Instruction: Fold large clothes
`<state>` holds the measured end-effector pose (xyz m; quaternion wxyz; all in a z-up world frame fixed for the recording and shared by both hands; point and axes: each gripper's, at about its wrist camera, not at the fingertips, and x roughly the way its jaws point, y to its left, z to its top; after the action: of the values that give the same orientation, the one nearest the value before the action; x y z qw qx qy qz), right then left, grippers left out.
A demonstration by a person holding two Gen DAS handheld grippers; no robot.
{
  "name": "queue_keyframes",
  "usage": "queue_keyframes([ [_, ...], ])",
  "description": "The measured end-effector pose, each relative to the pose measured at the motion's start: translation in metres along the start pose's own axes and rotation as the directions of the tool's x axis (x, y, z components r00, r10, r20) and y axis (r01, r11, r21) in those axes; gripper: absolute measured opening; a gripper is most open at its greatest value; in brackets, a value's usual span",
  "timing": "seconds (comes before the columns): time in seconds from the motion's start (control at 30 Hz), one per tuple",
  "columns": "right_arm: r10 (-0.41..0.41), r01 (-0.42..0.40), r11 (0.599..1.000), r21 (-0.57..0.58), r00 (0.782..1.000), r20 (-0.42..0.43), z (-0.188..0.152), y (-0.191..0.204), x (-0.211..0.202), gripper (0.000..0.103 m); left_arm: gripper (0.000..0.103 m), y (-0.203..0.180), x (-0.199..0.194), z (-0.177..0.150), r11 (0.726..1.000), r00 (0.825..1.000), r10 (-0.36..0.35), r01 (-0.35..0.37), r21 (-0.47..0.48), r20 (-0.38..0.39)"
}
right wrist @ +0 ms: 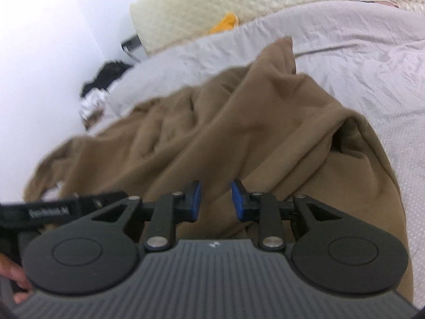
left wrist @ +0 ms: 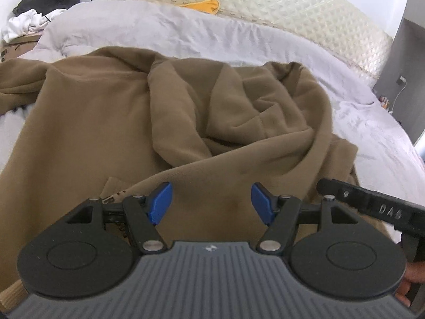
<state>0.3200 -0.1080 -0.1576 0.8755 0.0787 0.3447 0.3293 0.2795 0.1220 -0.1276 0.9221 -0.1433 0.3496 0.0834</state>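
A large brown fleece garment (left wrist: 106,133) lies rumpled across the bed, with thick folds through its middle. My left gripper (left wrist: 211,202) hovers over its near edge, open, with the blue pads wide apart and nothing between them. The black body of the right tool (left wrist: 372,207) pokes in beside it at the right. In the blurred right wrist view, my right gripper (right wrist: 215,200) stands at the garment (right wrist: 212,133) with its blue pads close together, and a fold of brown cloth fills the narrow gap between them. A ridge of fabric runs up and right from those pads.
A light grey sheet (left wrist: 199,32) covers the bed. A cream quilted mattress (left wrist: 292,8) leans behind it, with a yellow cloth (left wrist: 207,4) at its foot. Black and white clothes (left wrist: 39,8) are piled at the far left. A grey cabinet (left wrist: 403,66) stands at the right.
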Motion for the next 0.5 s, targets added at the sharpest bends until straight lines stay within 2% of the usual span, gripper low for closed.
queue_keyframes([
  [0.13,-0.077,0.075,0.997,-0.019,0.994,-0.084,-0.009,-0.003,0.020,0.025,0.070,0.003,0.024,-0.004,1.000,0.999,0.023,-0.022,0.019,-0.037],
  [0.2,-0.089,0.086,0.996,-0.029,0.990,-0.109,-0.012,-0.004,0.025,0.025,0.070,0.006,0.035,-0.006,0.999,0.998,0.032,-0.031,0.013,-0.063],
  [0.33,-0.109,0.101,0.992,-0.069,0.986,-0.125,-0.016,-0.003,0.032,0.025,0.069,0.005,0.043,-0.008,0.998,0.996,0.045,-0.042,0.045,-0.076],
  [0.5,-0.149,0.135,0.983,-0.123,0.982,-0.116,-0.021,0.008,0.031,0.025,0.069,0.012,0.047,-0.006,1.000,0.996,0.023,-0.022,0.009,-0.086],
])
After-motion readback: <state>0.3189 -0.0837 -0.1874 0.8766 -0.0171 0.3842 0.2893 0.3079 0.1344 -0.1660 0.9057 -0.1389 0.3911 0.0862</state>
